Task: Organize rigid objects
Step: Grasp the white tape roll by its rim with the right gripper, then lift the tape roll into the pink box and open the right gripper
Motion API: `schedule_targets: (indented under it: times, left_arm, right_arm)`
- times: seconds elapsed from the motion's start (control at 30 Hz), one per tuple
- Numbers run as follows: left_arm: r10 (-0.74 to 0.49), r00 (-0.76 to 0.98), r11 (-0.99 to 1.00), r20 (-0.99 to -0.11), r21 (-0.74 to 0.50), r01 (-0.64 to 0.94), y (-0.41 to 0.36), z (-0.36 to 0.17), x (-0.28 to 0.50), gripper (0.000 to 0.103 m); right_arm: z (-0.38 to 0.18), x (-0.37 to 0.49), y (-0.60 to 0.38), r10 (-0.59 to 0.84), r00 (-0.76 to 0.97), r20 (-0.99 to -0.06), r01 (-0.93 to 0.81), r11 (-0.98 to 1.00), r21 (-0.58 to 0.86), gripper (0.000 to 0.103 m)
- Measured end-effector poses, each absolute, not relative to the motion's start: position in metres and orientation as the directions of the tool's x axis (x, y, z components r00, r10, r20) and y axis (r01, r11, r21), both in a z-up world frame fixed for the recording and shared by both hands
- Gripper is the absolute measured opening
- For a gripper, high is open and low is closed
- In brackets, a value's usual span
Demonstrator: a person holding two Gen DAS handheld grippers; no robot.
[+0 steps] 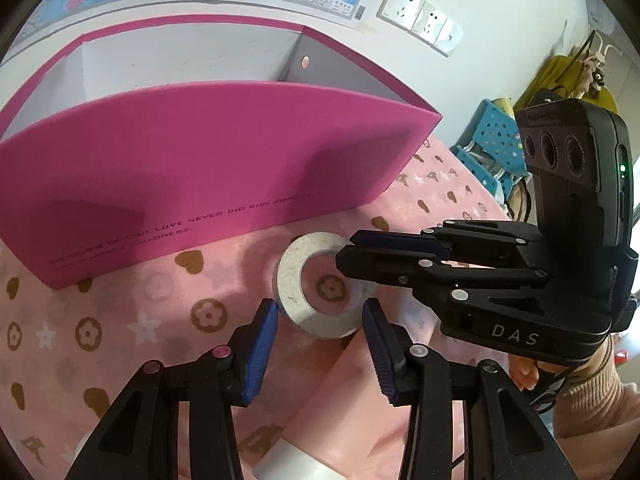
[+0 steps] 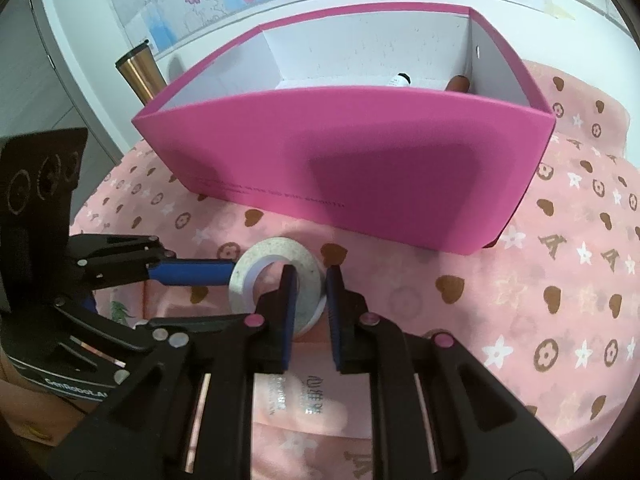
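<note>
A white tape roll (image 1: 304, 284) lies flat on the pink patterned cloth, just in front of a tall pink box (image 1: 208, 168). My left gripper (image 1: 320, 312) is open, its blue pads on either side of the roll's near edge. My right gripper (image 1: 344, 252) reaches in from the right over the roll's rim. In the right wrist view the right gripper (image 2: 312, 284) straddles the wall of the tape roll (image 2: 276, 276), one finger in the hole and one outside, with a small gap. The pink box (image 2: 360, 168) holds a small bottle (image 2: 400, 79) and a brown item.
A pink packet (image 2: 304, 396) lies under the roll, near both grippers. A copper tumbler (image 2: 140, 72) stands behind the box's left corner. A blue perforated basket (image 1: 496, 140) and yellow bag sit at the right. Maps and wall sockets (image 1: 420, 16) are behind.
</note>
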State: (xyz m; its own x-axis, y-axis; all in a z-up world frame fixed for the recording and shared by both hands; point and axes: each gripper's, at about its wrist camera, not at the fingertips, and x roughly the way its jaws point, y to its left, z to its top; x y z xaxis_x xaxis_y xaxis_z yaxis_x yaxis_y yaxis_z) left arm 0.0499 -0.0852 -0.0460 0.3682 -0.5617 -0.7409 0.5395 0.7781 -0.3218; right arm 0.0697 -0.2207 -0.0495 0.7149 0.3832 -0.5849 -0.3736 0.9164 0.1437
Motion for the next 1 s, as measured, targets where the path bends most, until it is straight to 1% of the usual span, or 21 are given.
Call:
schedule_targets:
  times: [0.2, 0.57, 0.77, 1.0]
  left_arm:
    - [-0.583, 0.390, 0.764, -0.713, -0.317, 0.562, -0.085, -0.029, 0.043, 0.043]
    - [-0.627, 0.454, 0.734, -0.633, -0.283, 0.618, -0.088, 0.023, 0.040, 0.043]
    - [-0.631, 0.486, 0.733, -0.604, -0.260, 0.629, -0.093, 0.045, 0.054, 0.043]
    - [-0.619, 0.517, 0.747, -0.592, -0.239, 0.621, -0.101, 0.061, 0.081, 0.043]
  right_arm:
    - [-0.039, 0.060, -0.226, 0.391, 0.736, -0.553, -0.377, 0.915, 0.146, 0.016]
    - [0.007, 0.034, -0.238, 0.386, 0.798, -0.463, -0.388, 0.917, 0.096, 0.016]
    - [0.032, 0.035, -0.246, 0.382, 0.823, -0.420, -0.388, 0.919, 0.075, 0.016]
    - [0.059, 0.059, -0.250, 0.375, 0.839, -0.394, -0.383, 0.922, 0.062, 0.016]
